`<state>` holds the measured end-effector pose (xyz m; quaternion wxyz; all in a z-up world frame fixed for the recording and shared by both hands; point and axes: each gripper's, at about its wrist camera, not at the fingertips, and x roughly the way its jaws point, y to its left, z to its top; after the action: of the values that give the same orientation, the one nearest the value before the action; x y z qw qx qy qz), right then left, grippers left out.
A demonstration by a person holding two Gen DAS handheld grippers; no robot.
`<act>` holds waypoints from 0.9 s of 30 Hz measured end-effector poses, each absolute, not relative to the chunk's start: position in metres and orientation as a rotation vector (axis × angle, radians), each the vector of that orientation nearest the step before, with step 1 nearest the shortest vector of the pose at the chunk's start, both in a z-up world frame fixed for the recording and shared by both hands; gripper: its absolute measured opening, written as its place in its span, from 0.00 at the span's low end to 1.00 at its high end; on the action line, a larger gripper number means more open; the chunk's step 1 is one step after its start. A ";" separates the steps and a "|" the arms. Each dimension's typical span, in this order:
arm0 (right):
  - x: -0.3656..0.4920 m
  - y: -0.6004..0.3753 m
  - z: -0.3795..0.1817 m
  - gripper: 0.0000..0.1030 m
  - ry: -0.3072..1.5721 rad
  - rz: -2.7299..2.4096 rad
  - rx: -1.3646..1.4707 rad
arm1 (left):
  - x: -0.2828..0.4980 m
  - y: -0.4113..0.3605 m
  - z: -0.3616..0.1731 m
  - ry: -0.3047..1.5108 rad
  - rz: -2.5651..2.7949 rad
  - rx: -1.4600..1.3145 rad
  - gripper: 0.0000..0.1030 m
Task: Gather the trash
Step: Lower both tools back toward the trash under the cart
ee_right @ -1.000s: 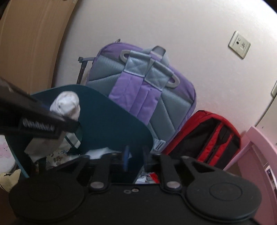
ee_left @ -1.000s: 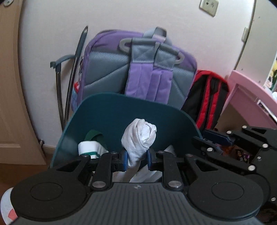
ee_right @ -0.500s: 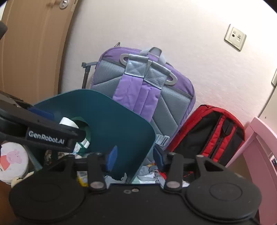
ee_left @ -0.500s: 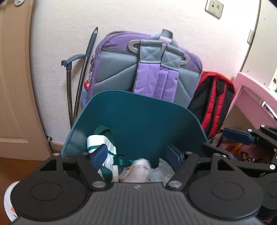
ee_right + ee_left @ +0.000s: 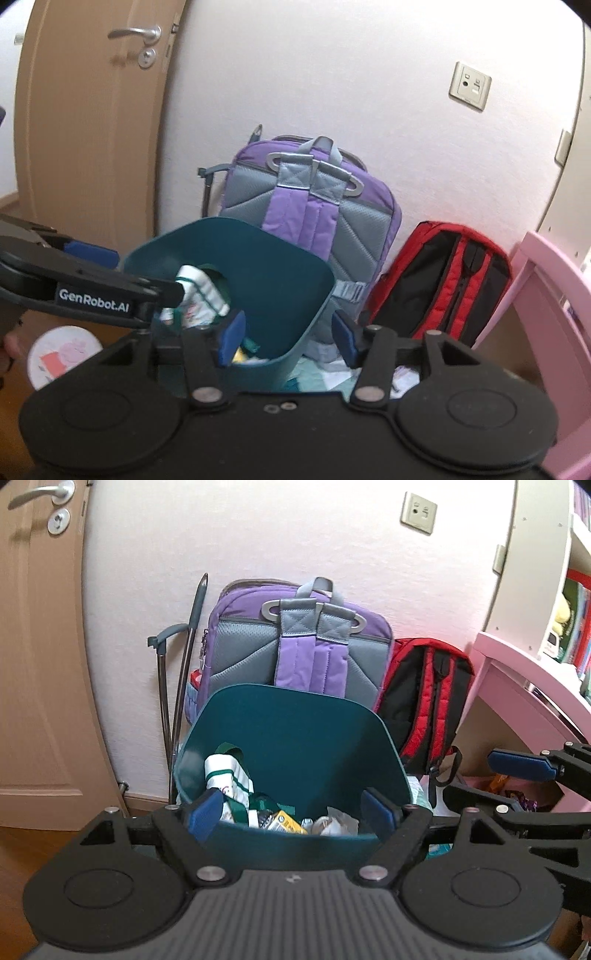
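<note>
Both grippers hang open and empty over the teal bin.

The left gripper (image 5: pixel 294 814) tilts downward, its jaws just opened wide with nothing between them; the bin (image 5: pixel 295 738) sits straight ahead and below, holding the trash (image 5: pixel 334 821). The right gripper (image 5: pixel 288 336), beside it and also angled down, has just spread its jaws, straddling the bin's near right corner without touching. A purple backpack (image 5: pixel 295 646) leans beyond.

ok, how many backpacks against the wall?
2. The purple backpack stands behind the teal bin; the red backpack leans to its right. None else visible.
</note>
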<state>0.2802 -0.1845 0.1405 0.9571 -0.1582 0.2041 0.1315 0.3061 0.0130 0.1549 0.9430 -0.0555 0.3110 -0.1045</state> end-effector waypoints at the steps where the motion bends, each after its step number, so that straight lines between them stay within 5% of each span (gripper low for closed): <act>1: 0.275 -0.186 0.141 0.50 0.420 0.275 -0.308 | 0.300 0.013 0.156 0.634 -0.216 -0.111 0.80; 13: 0.227 -0.207 0.107 0.52 0.579 0.415 -0.103 | 0.228 0.013 0.128 0.688 -0.291 -0.034 0.86; 18: 0.216 -0.215 0.055 0.52 0.678 0.458 -0.072 | 0.213 0.014 0.079 0.756 -0.317 0.029 0.98; 27: 0.243 -0.226 -0.088 0.52 1.008 0.401 0.051 | 0.234 0.018 -0.051 0.980 -0.378 0.016 0.99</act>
<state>0.2433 -0.2262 -0.0880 0.8562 0.0243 0.4796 0.1907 0.2341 0.0181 -0.0512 0.8653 0.0078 0.4677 -0.1803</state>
